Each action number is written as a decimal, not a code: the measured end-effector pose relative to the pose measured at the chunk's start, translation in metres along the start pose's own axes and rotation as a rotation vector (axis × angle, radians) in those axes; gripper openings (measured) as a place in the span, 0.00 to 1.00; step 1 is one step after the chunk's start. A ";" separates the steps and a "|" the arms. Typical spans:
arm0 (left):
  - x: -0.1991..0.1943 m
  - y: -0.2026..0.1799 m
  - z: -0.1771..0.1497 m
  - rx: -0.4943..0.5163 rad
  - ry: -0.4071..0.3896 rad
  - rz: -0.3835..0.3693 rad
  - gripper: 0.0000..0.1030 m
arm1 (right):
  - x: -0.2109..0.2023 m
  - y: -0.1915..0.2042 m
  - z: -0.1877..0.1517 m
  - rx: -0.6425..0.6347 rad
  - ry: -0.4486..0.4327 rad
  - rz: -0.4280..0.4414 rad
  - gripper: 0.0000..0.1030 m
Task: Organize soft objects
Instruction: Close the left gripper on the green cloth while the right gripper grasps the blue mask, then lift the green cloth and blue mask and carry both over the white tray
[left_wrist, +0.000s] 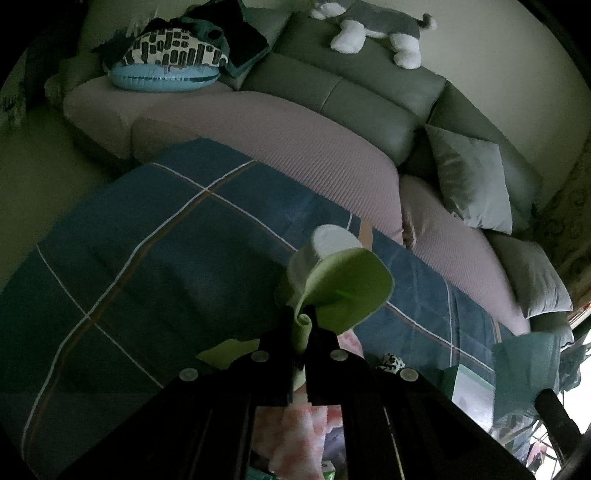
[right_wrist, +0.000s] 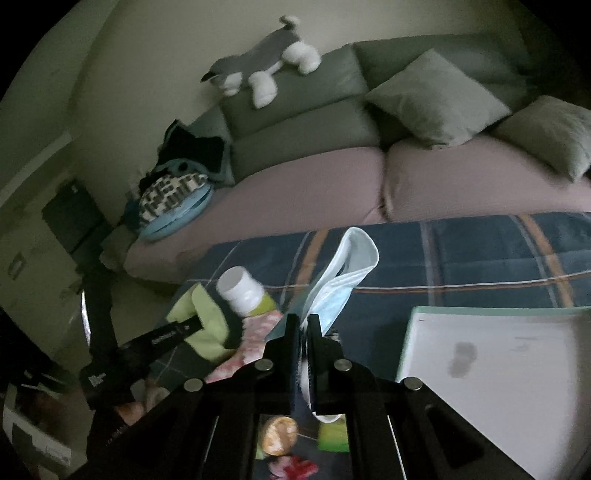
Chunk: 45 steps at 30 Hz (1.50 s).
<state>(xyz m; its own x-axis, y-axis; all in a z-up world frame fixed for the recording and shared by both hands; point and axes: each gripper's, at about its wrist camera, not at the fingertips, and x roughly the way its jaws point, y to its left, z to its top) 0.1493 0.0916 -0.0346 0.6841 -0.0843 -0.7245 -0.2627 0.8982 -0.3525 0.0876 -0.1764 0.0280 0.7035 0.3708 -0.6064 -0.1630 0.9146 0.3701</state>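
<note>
My left gripper is shut on a lime green cloth and holds it up over the blue plaid blanket. The cloth partly covers a white-capped bottle. My right gripper is shut on a light blue face mask, which hangs bent above the blanket. The right wrist view also shows the left gripper pinching the green cloth beside the bottle. A pink fluffy cloth lies under my left gripper.
A sofa with pink seat covers runs behind the blanket, with grey cushions, a plush husky on its back and a patterned pillow pile at its end. A white box sits at right.
</note>
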 end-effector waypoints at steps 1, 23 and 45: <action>-0.001 -0.001 0.000 0.004 -0.002 0.000 0.04 | -0.004 -0.003 0.000 0.005 -0.007 -0.007 0.04; -0.087 -0.055 0.013 0.122 -0.237 -0.088 0.03 | -0.058 -0.065 0.005 0.124 -0.144 -0.055 0.04; -0.117 -0.212 -0.048 0.480 -0.187 -0.423 0.03 | -0.185 -0.153 -0.002 0.252 -0.295 -0.445 0.04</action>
<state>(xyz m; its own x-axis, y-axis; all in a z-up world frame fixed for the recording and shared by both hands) 0.0923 -0.1100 0.0965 0.7796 -0.4344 -0.4511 0.3571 0.9001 -0.2496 -0.0191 -0.3847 0.0827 0.8353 -0.1338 -0.5333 0.3359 0.8920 0.3024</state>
